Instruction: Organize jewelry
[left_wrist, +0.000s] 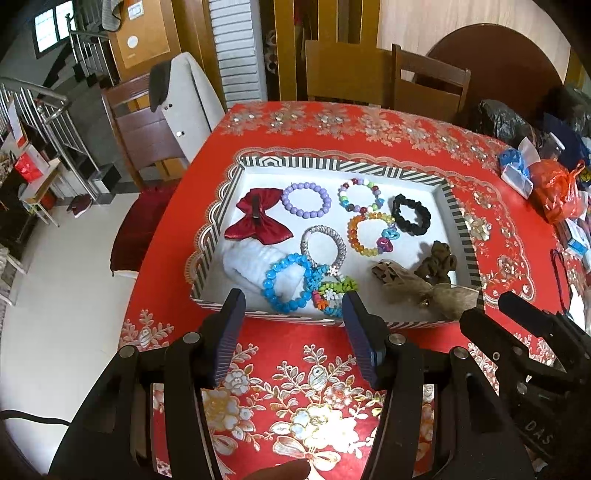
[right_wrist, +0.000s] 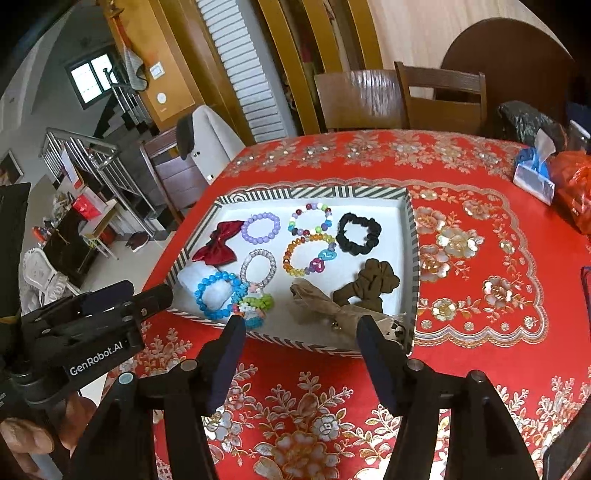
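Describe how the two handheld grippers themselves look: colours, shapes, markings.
Both are matte black plastic with silver pivot bolts. The left gripper has dark navy ribbed finger pads; its body reads "GenRobot.AI" in white in the right wrist view. The right gripper has matching navy pads.

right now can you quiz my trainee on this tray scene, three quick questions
1. True or false: the left claw is shut on a bracelet.
2. Which item lies nearest the black scrunchie? A) red bow B) amber bead bracelet C) blue bead bracelet
3. Fill in: the blue bead bracelet rests partly on a white ____.

Key:
1. False; both the left claw and the right claw are open and empty, short of the striped tray.
2. B.
3. Fluffy roll.
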